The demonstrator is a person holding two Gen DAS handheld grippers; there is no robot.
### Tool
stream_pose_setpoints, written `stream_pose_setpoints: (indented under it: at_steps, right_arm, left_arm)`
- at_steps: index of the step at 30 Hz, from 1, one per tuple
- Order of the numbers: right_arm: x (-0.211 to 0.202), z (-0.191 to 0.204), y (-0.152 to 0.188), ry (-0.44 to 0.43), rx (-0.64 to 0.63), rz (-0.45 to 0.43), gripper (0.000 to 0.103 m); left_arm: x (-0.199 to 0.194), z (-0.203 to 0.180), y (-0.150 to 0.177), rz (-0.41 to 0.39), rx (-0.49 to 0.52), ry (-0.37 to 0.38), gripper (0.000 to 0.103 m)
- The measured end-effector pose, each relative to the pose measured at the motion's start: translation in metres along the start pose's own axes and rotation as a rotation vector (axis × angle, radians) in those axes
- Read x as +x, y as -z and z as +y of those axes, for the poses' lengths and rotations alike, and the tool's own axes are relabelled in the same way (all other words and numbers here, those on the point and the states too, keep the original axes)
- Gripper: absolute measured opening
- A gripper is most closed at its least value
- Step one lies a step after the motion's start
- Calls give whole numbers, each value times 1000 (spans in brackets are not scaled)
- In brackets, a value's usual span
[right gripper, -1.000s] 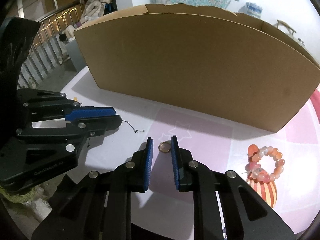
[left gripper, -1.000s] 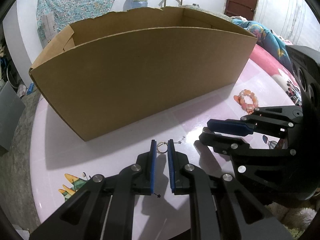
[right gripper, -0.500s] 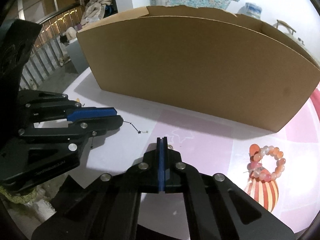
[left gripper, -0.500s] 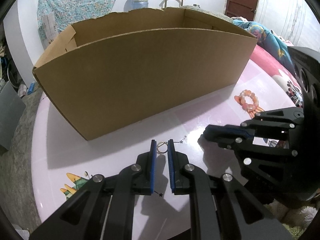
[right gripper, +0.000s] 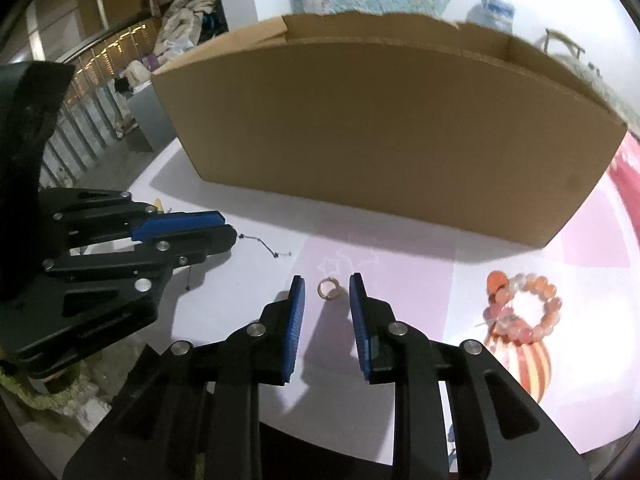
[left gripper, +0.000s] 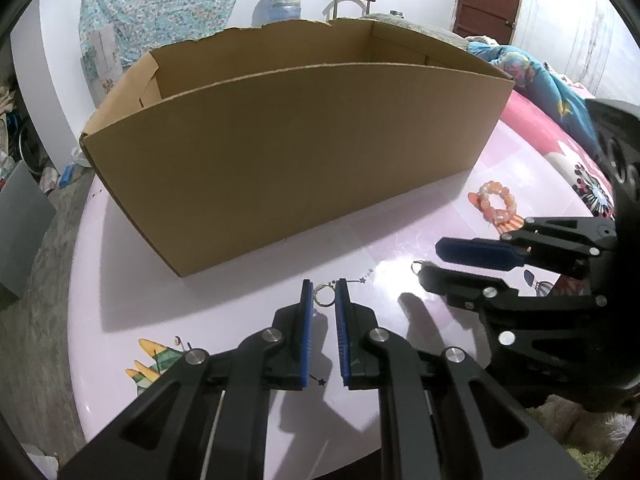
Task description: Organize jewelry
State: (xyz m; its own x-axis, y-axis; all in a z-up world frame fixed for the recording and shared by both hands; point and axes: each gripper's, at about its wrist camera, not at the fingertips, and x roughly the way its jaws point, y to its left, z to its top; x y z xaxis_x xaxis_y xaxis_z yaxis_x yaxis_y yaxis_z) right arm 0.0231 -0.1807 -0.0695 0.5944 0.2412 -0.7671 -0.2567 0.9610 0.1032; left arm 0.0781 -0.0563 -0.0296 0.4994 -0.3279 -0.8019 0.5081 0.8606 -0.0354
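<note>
My right tool point(right gripper: 326, 300) sits spread around the gold ring point(right gripper: 328, 289) — ready to pinch; left tool point(left gripper: 323, 294), part-spread, brackets a hooped chain point(left gripper: 324, 293).

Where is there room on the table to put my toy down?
Bare table between the ring and the bracelet, and in front of the box at its left end. Crowded around the chain.

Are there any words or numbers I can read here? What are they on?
No text here can be read.
The cardboard box is plain.
The table shows only drawings, no words.
A faint raised mark on the left gripper body is too blurred to read.
</note>
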Motion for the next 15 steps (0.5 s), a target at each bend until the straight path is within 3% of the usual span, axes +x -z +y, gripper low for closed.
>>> stream_pose_setpoints:
  at_steps: [6, 10, 15]
  right_arm:
    - [10, 11, -3, 56, -43, -21, 23]
    - [9, 13, -2, 62, -51, -28, 10]
    - [8, 10, -2, 53, -46, -35, 9]
  left_arm:
    - [1, 1, 0, 2, -1, 3, 10]
    - [1, 1, 0, 1, -3, 3, 10]
    - [1, 4, 0, 1, -10, 0, 10]
